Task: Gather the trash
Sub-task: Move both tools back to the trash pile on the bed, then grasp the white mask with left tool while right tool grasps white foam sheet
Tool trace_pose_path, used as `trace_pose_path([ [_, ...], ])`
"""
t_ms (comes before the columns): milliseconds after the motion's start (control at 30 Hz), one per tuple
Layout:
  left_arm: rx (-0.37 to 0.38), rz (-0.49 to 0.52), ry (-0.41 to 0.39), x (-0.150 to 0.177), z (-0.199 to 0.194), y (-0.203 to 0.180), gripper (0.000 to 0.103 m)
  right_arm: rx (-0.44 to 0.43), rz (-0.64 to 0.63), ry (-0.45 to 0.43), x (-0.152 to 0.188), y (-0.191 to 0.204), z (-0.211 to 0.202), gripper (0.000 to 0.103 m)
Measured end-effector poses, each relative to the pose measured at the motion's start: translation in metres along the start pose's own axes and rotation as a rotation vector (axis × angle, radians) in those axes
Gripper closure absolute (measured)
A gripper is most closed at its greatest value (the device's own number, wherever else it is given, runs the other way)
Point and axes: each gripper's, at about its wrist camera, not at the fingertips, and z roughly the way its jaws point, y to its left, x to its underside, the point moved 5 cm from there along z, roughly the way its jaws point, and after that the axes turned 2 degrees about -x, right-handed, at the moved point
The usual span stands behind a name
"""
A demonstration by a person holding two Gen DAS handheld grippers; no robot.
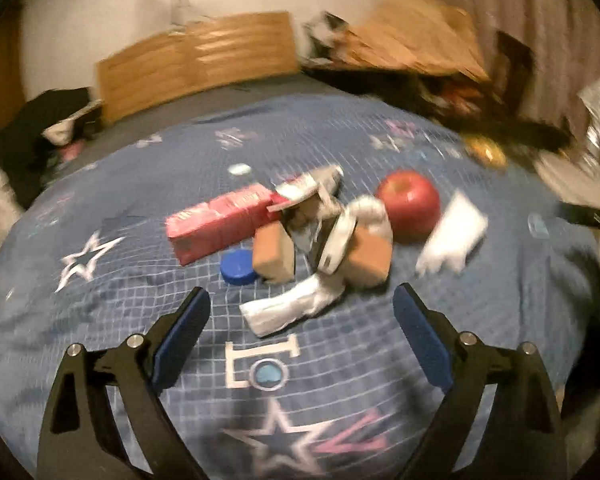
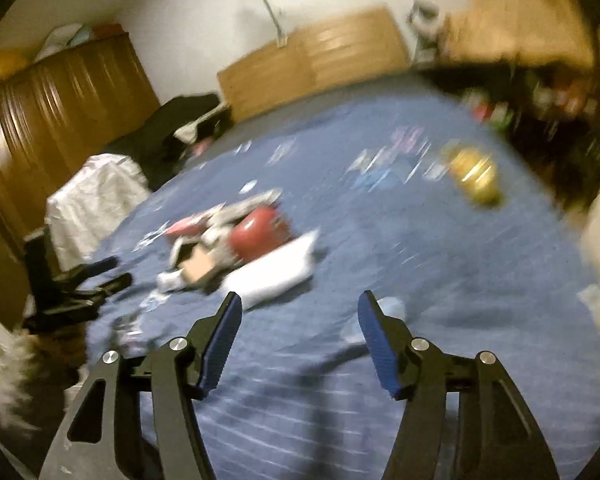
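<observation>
A pile of trash lies on the blue star-patterned bedspread: a red carton, a blue cap, two brown cardboard pieces, crumpled white paper and a white sheet. A red apple sits beside them. My left gripper hangs open just in front of the pile, nothing between its pads. My right gripper is open and empty, right of the pile, near the white sheet. A pale blue bit lies by its right finger.
A wooden headboard stands at the bed's far end, with a brown paper bag and dark clutter to the right. A yellow object lies on the bedspread. A wardrobe and white cloth are on the left.
</observation>
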Motion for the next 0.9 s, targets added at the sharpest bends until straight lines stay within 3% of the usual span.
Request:
trace_pose_path([
  [233,0.143,0.186,0.015,0.0,0.04,0.0,0.019,-0.097,0.194,0.12,0.017,0.012,0.077,0.037],
  [300,0.197,0.2,0.04,0.004,0.053,-0.005,0.025,-0.109,0.238,0.139,0.019,0.014,0.095,0.037],
  [367,0.236,0.205,0.089,0.01,0.068,-0.01,0.042,-0.113,0.269,0.111,0.016,0.016,0.107,0.037],
  [533,0.281,0.174,0.132,0.015,0.082,-0.008,0.056,-0.13,0.357,0.067,0.007,0.017,0.129,0.037],
  [667,0.252,0.167,0.131,0.018,0.083,-0.005,0.065,-0.135,0.399,0.027,0.002,0.019,0.138,0.038],
  [700,0.234,0.18,0.128,0.019,0.082,-0.007,0.065,-0.136,0.409,0.029,0.0,0.017,0.142,0.042],
  [733,0.219,0.19,0.125,0.018,0.082,-0.01,0.066,-0.148,0.434,0.041,0.001,0.013,0.146,0.055],
  [767,0.203,0.188,0.125,0.018,0.081,-0.012,0.066,-0.168,0.46,0.041,0.001,0.009,0.147,0.061],
  [900,0.176,0.131,0.116,0.023,0.068,-0.01,0.071,-0.222,0.494,0.039,0.001,0.0,0.135,0.064],
])
